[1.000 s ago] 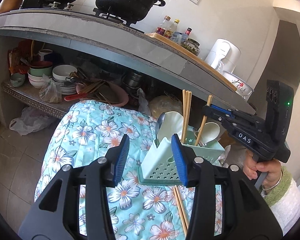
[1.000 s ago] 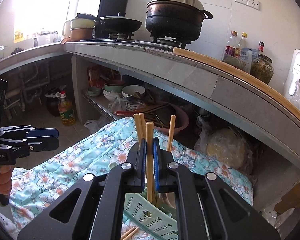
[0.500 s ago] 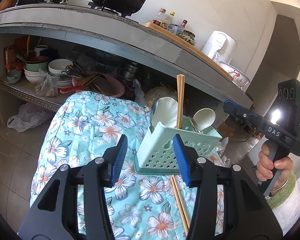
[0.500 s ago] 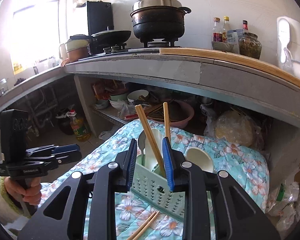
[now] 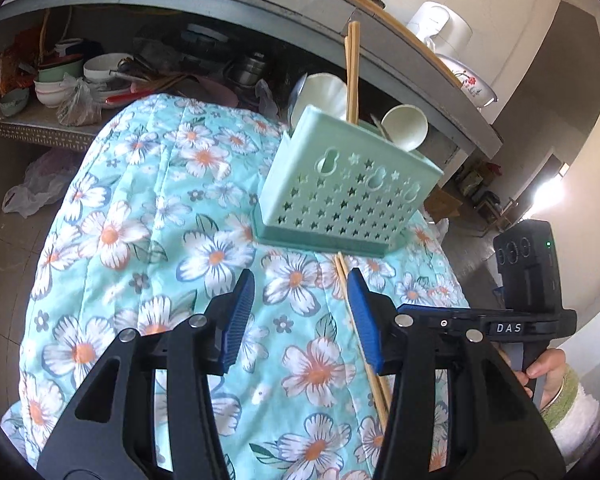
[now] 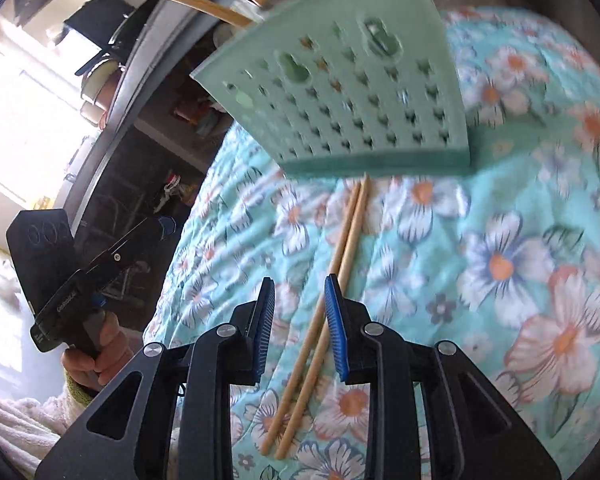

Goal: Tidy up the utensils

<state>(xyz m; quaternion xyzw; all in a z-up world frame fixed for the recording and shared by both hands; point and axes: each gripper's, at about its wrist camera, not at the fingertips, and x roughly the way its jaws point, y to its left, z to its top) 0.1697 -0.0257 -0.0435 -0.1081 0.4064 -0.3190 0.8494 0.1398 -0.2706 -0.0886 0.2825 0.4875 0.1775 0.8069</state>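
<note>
A quilted cloth of pale turquoise printed with white and orange flowers (image 5: 148,208) is spread over the supporting surface, whose own material is hidden beneath it. A mint-green plastic utensil caddy pierced with star-shaped holes (image 5: 340,196) is stood directly on the cloth, on a matching green base. A pair of light wooden chopsticks (image 6: 340,252) is laid side by side flat on the cloth, their tips just beside the caddy's base.

The right gripper (image 6: 300,320) released its chopstick and dropped over the loose chopsticks (image 6: 332,280).
</note>
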